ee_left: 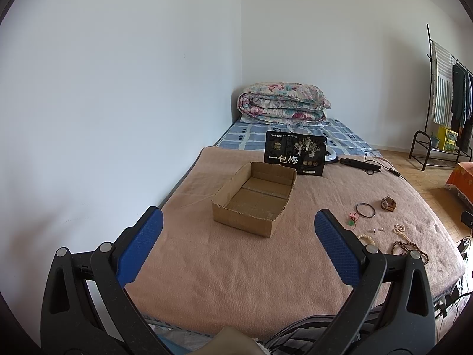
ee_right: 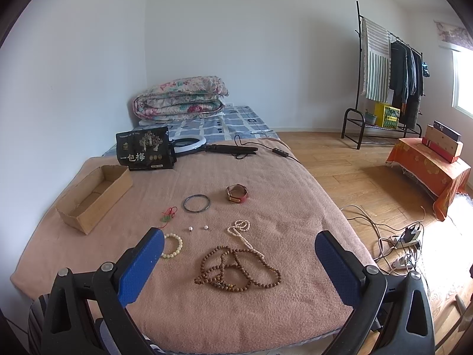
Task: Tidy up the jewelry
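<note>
Cardboard box (ee_left: 255,196) sits empty on the bed's pink blanket (ee_right: 266,177), so sorting looks unstarted. To its right lie the wooden bead necklace (ee_right: 236,269), pearl strand (ee_right: 244,233), dark bangle (ee_right: 196,203), pale bracelet (ee_right: 173,245) and red watch (ee_right: 236,193). Left tongs (ee_left: 239,245) and right tongs (ee_right: 239,266) both gape wide, holding nothing.

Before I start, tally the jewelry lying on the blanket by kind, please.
Bead strands: 2, brown wooden beads and white pearl-like strand
Bracelets or bangles: 3, dark bangle, red-brown bracelet, pale bead bracelet
Loose pearl pieces: 2
Red-cord green pendant: 1
Total: 8
</note>
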A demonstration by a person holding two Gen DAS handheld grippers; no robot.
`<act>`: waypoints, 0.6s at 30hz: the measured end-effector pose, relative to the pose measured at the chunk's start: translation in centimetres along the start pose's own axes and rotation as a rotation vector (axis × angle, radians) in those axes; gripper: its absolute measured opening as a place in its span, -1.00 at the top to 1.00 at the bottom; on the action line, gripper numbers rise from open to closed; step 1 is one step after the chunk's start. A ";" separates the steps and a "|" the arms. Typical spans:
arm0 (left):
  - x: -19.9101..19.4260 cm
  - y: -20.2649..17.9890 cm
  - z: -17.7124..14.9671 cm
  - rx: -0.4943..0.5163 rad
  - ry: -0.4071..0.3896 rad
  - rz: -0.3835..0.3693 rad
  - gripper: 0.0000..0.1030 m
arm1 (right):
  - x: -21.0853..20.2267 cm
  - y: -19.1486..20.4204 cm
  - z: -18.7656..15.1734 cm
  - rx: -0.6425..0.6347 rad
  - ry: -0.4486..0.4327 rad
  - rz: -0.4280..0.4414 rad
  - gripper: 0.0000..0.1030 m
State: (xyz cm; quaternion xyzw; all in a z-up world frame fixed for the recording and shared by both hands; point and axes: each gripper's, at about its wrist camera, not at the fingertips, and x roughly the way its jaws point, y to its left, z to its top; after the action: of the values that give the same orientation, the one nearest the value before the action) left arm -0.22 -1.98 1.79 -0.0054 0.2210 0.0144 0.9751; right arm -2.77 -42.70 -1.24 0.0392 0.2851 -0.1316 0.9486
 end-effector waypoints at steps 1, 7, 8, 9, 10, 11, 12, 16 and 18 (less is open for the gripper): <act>0.1 0.0 0.0 0.000 0.000 -0.001 -1.00 | 0.0 0.0 0.0 0.000 -0.001 0.000 -1.00; 0.1 -0.1 0.0 0.001 0.000 -0.001 -1.00 | 0.0 0.1 -0.2 0.002 0.003 0.000 -1.00; 0.1 -0.1 -0.1 0.000 -0.001 -0.001 -1.00 | 0.0 0.1 -0.2 0.002 0.002 0.000 -1.00; 0.2 -0.1 0.0 0.000 0.000 -0.002 -1.00 | 0.0 0.1 -0.2 0.002 0.002 0.001 -1.00; 0.1 -0.1 -0.1 -0.001 0.000 -0.001 -1.00 | 0.0 0.1 -0.2 0.003 0.003 0.001 -1.00; 0.1 -0.2 -0.1 -0.001 0.000 -0.001 -1.00 | 0.0 0.0 -0.2 0.003 0.004 0.001 -1.00; 0.1 -0.2 -0.2 0.000 -0.001 0.000 -1.00 | 0.1 0.0 -0.2 0.003 0.004 0.001 -1.00; 0.3 -0.4 -0.2 0.003 0.002 -0.004 -1.00 | 0.2 0.0 -0.3 0.001 0.006 -0.001 -1.00; 0.7 -0.6 -0.4 0.008 0.006 -0.008 -1.00 | 0.5 -0.2 -0.3 0.000 0.010 -0.003 -1.00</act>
State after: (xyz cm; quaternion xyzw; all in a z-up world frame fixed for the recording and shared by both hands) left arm 0.32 -2.61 1.16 -0.0023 0.2240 0.0093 0.9746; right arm -2.58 -42.92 -1.74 0.0396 0.2897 -0.1329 0.9470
